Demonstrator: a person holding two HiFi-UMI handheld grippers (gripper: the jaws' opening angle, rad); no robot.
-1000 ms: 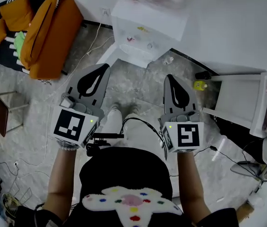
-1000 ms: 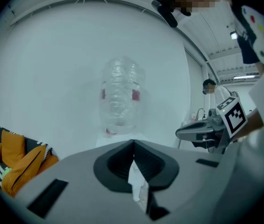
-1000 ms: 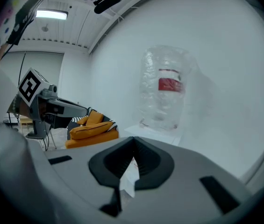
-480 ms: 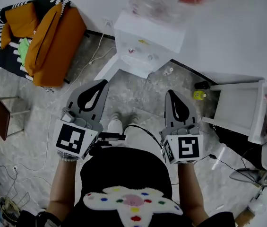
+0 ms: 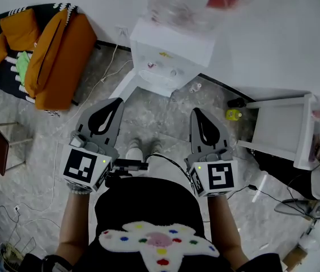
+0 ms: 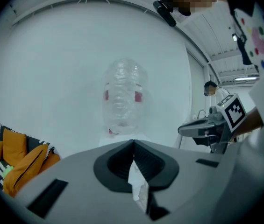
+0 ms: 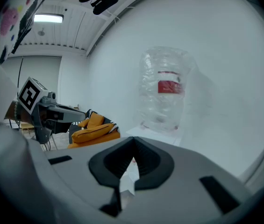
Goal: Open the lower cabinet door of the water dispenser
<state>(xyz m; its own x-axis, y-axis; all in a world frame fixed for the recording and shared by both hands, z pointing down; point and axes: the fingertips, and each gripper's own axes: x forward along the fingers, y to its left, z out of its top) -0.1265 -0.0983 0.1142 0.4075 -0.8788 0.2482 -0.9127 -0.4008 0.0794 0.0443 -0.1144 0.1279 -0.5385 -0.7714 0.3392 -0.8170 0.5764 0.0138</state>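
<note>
The left gripper (image 5: 112, 103) and the right gripper (image 5: 197, 113) each have their jaws pressed together on nothing. They hover side by side in front of the water dispenser (image 5: 170, 55). A clear bottle (image 5: 185, 1) tops the dispenser, and an orange sofa (image 5: 58, 44) sits to its left.
</note>
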